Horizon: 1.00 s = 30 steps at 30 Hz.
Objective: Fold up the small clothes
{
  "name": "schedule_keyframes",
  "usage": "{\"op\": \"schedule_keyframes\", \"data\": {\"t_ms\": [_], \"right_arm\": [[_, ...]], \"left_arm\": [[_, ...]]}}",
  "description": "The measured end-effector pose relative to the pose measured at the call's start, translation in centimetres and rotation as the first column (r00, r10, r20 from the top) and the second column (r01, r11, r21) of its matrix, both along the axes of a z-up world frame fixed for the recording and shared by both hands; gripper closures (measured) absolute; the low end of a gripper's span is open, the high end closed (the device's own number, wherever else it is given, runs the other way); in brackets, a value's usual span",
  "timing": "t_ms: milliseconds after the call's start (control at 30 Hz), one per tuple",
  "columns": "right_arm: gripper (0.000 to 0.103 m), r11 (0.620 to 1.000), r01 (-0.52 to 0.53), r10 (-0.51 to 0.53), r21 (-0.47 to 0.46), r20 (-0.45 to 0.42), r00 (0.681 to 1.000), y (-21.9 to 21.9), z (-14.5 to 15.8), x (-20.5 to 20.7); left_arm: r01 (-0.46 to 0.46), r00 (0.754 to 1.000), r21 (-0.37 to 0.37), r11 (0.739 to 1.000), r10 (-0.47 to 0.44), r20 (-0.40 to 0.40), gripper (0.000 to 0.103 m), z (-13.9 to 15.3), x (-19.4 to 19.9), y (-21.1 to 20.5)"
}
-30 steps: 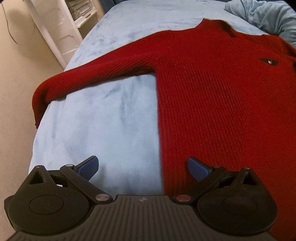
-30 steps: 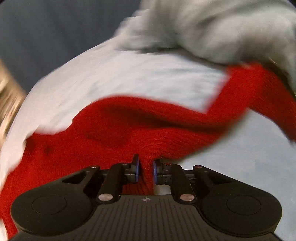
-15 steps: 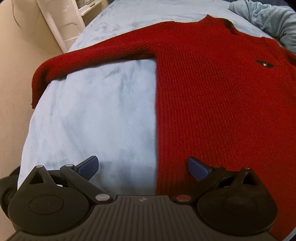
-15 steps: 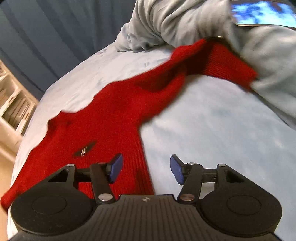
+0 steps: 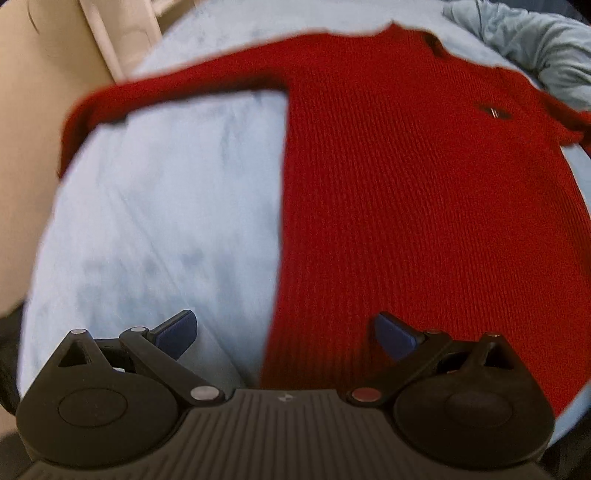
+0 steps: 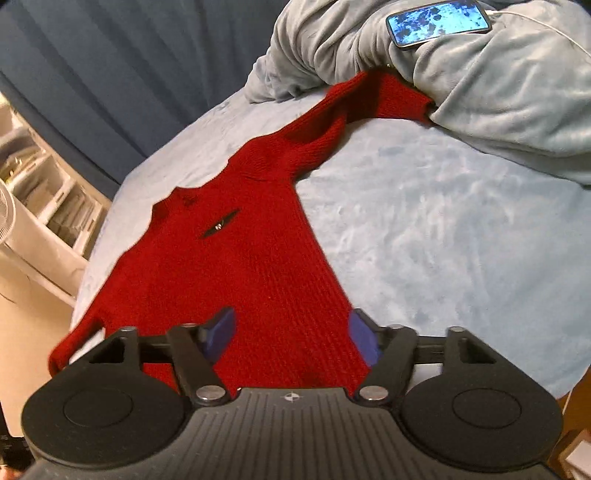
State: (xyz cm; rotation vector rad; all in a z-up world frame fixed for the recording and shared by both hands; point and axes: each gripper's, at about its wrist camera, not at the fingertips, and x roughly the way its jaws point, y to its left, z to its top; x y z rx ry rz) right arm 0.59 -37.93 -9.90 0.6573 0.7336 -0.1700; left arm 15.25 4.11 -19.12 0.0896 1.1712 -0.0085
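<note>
A red knitted sweater [image 5: 406, 192] lies flat on the pale blue bed [image 5: 159, 221], one sleeve stretched out to the left edge. In the right wrist view the same sweater [image 6: 229, 266] runs away from me, its far sleeve [image 6: 373, 96] tucked against a grey blanket. My left gripper [image 5: 286, 332] hovers open over the sweater's left hem edge, nothing between its blue pads. My right gripper [image 6: 291, 336] hangs over the lower body of the sweater, its jaws opening, and nothing is held between them.
A bunched grey-blue blanket [image 6: 480, 74] lies at the head of the bed with a phone [image 6: 439, 20] on top. A white shelf unit [image 6: 48, 206] stands beside the bed, with beige floor [image 5: 26, 110] to the left and dark blue curtains [image 6: 110, 74] behind.
The right gripper let go of the sleeve, opened wide and pulled back toward the sweater's hem. The left gripper drifted a little along the hem, still open.
</note>
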Motion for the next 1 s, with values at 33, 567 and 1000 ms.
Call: {"op": "schedule_keyframes", "data": {"t_ms": [33, 567, 1000], "right_arm": [[0.029, 1.000, 0.010, -0.011, -0.013, -0.026, 1.000, 0.0, -0.5, 0.0], [0.029, 0.999, 0.027, -0.022, 0.030, -0.147, 0.989, 0.9, -4.8, 0.4], [0.019, 0.999, 0.022, -0.028, -0.030, -0.207, 0.978, -0.1, -6.3, 1.1]], "left_arm": [[0.001, 1.000, -0.011, 1.000, -0.001, -0.017, 0.001, -0.5, -0.4, -0.1], [0.089, 0.992, 0.007, 0.996, -0.088, -0.086, 0.000, -2.7, -2.3, -1.8], [0.091, 0.993, -0.013, 0.996, -0.092, -0.080, 0.000, -3.0, -2.6, -1.3]]}}
